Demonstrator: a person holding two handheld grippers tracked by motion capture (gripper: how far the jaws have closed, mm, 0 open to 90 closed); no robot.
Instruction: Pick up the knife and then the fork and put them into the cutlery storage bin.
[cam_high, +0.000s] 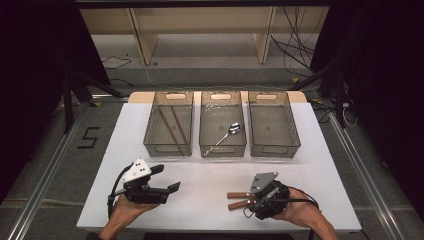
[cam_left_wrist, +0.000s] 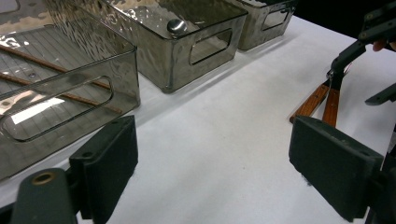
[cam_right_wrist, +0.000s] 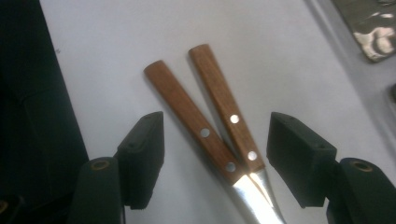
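Two wooden-handled knives (cam_right_wrist: 205, 133) lie side by side on the white worktop (cam_high: 210, 195) at its near right, handles splayed a little apart toward the left and steel blades meeting under the right tool (cam_high: 250, 199). In the right gripper view that tool straddles both knives where handle meets blade: its jaws stand apart, one on each outer side, pressing on neither. Judging by this, they are set to close on the pair together, at the point where the knives lie closest.

The left tool (cam_high: 170, 192) hovers at the near left, jaws wide apart with nothing between them, pointing across the worktop toward the knives; it looks to be waiting.

Three smoky clear plastic bins stand in a row at the far side. The left bin (cam_high: 168, 145) holds a pair of brown chopsticks (cam_high: 172, 125) lying lengthwise. The middle bin (cam_high: 223, 147) holds a metal spoon (cam_high: 229, 132), bowl toward the far right. The right bin (cam_high: 274, 146) looks empty, so it is probably meant for the knives, one kind of cutlery to each bin.
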